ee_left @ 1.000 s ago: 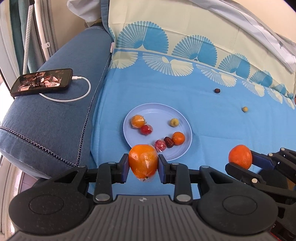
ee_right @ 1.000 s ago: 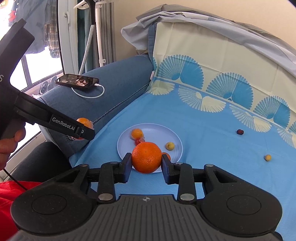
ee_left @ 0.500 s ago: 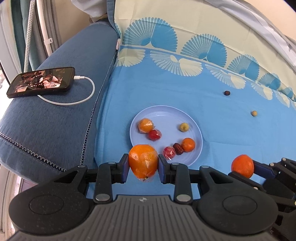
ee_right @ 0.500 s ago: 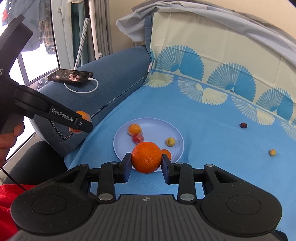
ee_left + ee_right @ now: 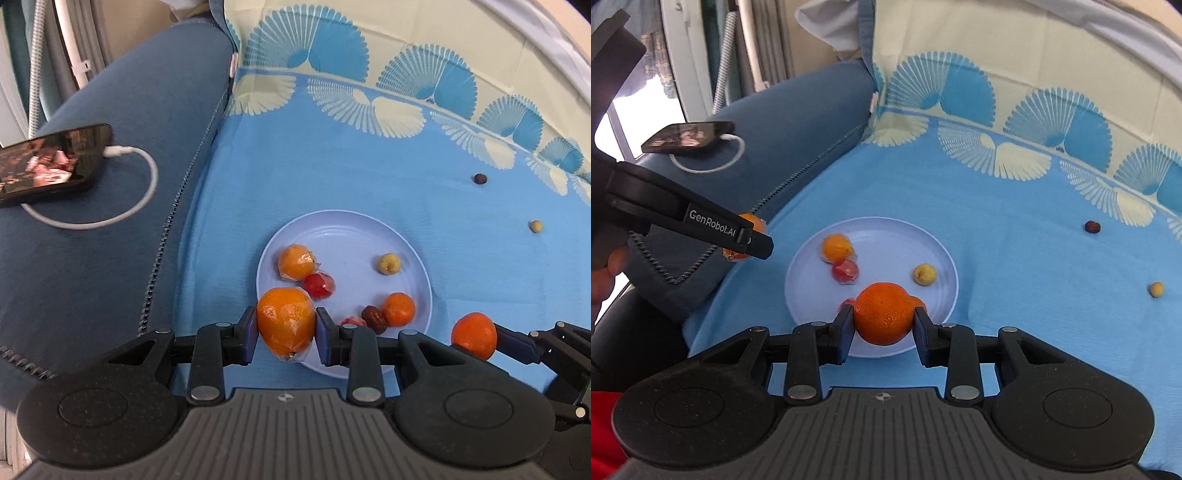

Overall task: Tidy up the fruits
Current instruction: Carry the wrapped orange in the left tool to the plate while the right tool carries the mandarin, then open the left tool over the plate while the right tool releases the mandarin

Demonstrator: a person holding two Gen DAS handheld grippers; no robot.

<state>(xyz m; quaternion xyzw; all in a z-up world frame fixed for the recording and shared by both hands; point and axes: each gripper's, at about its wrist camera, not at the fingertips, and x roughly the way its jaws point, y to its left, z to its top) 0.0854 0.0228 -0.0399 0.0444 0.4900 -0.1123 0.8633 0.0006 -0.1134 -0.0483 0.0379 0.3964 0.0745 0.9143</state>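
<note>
My left gripper (image 5: pixel 286 330) is shut on a film-wrapped orange (image 5: pixel 286 323), which hangs over the near left rim of a pale blue plate (image 5: pixel 351 236). My right gripper (image 5: pixel 884 325) is shut on a bare orange (image 5: pixel 884 317) over the plate's near rim (image 5: pixel 886 240). On the plate lie a small wrapped orange (image 5: pixel 295 261), a red wrapped fruit (image 5: pixel 318 285), a yellowish fruit (image 5: pixel 389 263), a small orange (image 5: pixel 398 308) and a dark date (image 5: pixel 373 319). A second date (image 5: pixel 480 178) and a small yellow fruit (image 5: pixel 535 226) lie loose on the blue cloth, far right.
A phone (image 5: pixel 48 166) with a white cable (image 5: pixel 110 218) lies on the dark blue sofa arm (image 5: pixel 110 277) to the left of the plate. The fan-patterned cloth rises up the backrest behind. A person's hand (image 5: pixel 602 280) holds the left gripper's handle.
Both grippers have come forward and down toward the plate, each still shut on its orange. The plate now sits closer and larger in both views.
</note>
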